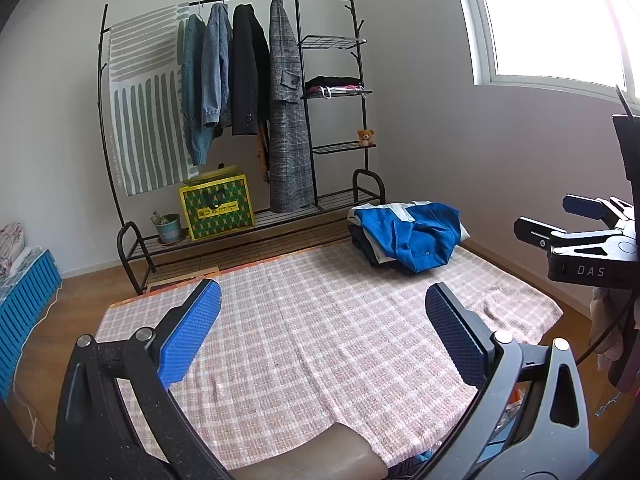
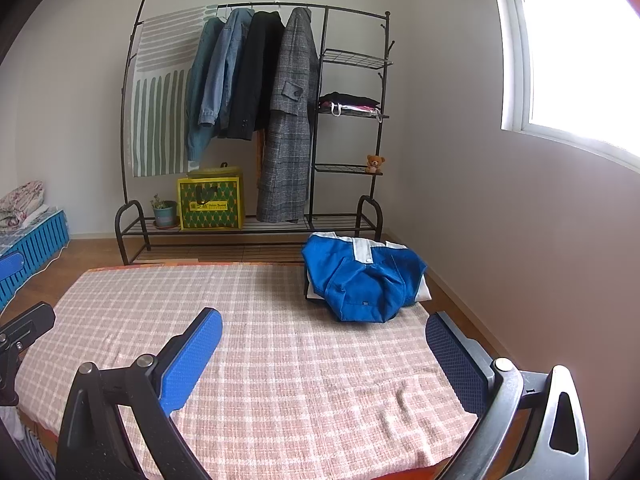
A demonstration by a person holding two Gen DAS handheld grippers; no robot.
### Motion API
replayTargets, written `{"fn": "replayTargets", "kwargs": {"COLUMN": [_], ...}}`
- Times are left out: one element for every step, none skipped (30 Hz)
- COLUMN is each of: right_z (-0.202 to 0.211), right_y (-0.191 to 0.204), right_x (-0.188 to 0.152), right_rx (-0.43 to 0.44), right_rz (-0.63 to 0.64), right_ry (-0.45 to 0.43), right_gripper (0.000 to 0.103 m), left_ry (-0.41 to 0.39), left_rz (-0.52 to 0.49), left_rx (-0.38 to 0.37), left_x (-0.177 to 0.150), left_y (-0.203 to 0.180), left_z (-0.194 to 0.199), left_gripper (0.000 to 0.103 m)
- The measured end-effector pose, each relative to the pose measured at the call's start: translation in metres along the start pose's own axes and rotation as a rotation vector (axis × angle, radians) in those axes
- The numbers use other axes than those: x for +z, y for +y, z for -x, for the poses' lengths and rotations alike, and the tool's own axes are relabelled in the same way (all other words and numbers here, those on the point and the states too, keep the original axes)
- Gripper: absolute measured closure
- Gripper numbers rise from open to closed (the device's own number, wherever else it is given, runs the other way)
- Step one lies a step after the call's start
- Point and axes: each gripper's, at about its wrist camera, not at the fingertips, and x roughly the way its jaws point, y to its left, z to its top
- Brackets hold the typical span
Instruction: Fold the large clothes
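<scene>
A blue jacket [image 2: 364, 282] with white panels lies crumpled on top of a small pile of folded clothes [image 1: 370, 250] at the far right corner of a pink checked blanket [image 2: 280, 360], which is spread flat over a low surface. The left tool [image 1: 322, 332] hovers above the near part of the blanket with its blue-padded fingers [image 1: 188, 340] spread wide and nothing between them. The right tool [image 2: 322, 354] hangs likewise over the near edge, wide open and empty; its side shows at the right edge of the left wrist view. Beyond the blanket, against the wall, stands a black metal clothes rack [image 2: 256, 120] with coats and jackets hanging from its rail, a yellow and green box [image 2: 211, 204] and a potted plant [image 2: 164, 212] on its bottom shelf, and a small teddy bear [image 2: 375, 164] on a side shelf. A blue crate [image 1: 24, 308] sits at the left, and a bright window [image 2: 580, 48] is at the right.
</scene>
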Motion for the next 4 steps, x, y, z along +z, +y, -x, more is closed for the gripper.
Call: {"fn": "replayTargets", "kwargs": {"right_z": [-0.0005, -0.0010, -0.0018, -0.0022], "right_y": [-0.0002, -0.0001, -0.0006, -0.0007], "right_x": [-0.0001, -0.0002, -0.0006, -0.0007], "right_rx": [-0.002, -0.003, -0.002, -0.002], "right_rz": [0.000, 0.000, -0.001, -0.002], "right_ry": [0.002, 0.003, 0.004, 0.006], "right_gripper": [0.000, 0.000, 0.000, 0.000], "left_ry": [0.000, 0.001, 0.003, 0.006], "left_rz": [0.003, 0.005, 0.004, 0.003], "left_rx": [0.004, 0.010, 0.015, 0.020], "left_x": [-0.0006, -0.0016, -0.0019, -0.0022], "left_y": [0.0021, 0.0034, 0.0051, 0.0069], "left_z": [-0.0007, -0.0007, -0.0020, -0.0028], "left_gripper": [0.000, 0.000, 0.000, 0.000]}}
